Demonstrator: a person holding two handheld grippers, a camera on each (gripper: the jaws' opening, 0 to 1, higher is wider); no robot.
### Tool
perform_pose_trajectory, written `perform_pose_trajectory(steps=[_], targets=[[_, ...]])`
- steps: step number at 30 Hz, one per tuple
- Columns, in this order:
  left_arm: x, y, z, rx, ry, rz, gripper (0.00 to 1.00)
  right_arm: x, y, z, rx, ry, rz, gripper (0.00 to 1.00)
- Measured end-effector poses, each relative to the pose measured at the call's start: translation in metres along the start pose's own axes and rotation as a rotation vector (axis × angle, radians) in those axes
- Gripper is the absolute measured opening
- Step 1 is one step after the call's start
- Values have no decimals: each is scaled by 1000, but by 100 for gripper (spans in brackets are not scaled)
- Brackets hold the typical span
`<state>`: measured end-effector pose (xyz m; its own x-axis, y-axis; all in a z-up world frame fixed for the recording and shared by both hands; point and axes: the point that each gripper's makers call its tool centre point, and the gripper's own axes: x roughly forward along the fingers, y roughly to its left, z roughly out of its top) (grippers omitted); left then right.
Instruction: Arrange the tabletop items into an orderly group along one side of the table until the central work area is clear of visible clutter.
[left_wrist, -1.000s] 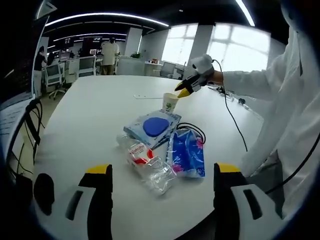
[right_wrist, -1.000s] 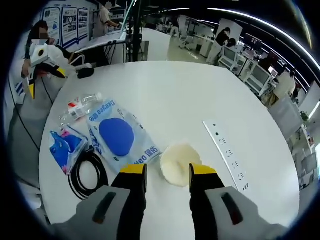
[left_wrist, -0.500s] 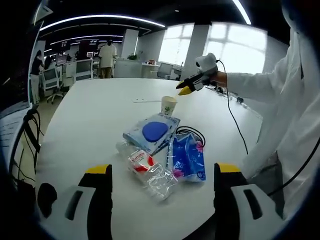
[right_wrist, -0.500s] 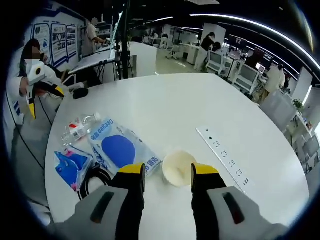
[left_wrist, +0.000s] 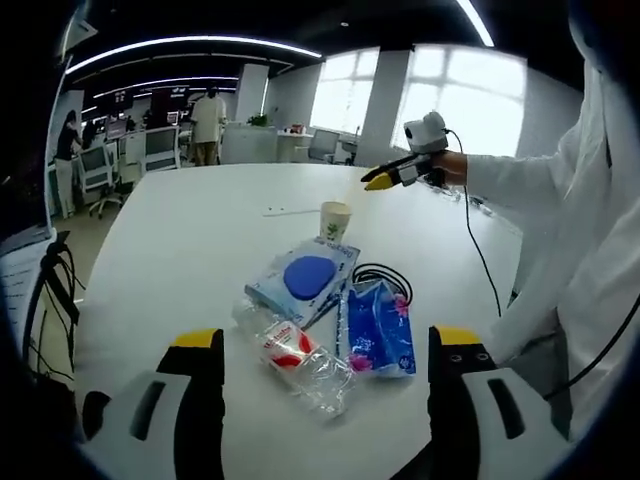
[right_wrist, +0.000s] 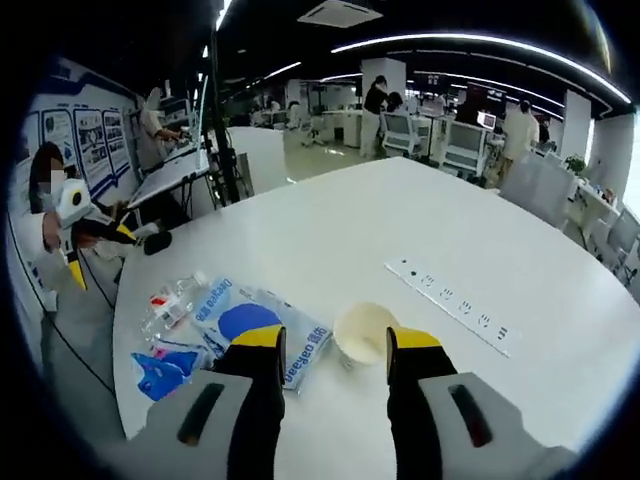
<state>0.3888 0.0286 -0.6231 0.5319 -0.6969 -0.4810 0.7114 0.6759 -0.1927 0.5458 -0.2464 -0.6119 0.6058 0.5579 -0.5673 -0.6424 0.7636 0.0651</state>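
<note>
Progress: early | my left claw (left_wrist: 327, 350) open, empty | my right claw (right_wrist: 333, 350) open above paper cup (right_wrist: 364, 333) | bottle (left_wrist: 292, 350), blue packets (left_wrist: 306, 277), cable (left_wrist: 381, 275) clustered mid-worktop (left_wrist: 190, 220), ungrouped.

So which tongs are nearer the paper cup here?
Right. The right tongs hang open just above the cup, which shows between their tips. The left tongs are back at the table edge, with the bottle and packets between them and the cup.
</note>
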Motion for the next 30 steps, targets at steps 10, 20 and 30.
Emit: perform_pose_trajectory(steps=[10, 20, 30], targets=[[9, 8, 12, 16, -8, -9, 86, -10, 0, -17, 124, -32, -24, 40], [21, 20, 27, 33, -16, -19, 87, -12, 8, -39, 226, -45, -32, 40], [37, 32, 40, 24, -21, -32, 86, -10, 14, -54, 303, -51, -31, 39]])
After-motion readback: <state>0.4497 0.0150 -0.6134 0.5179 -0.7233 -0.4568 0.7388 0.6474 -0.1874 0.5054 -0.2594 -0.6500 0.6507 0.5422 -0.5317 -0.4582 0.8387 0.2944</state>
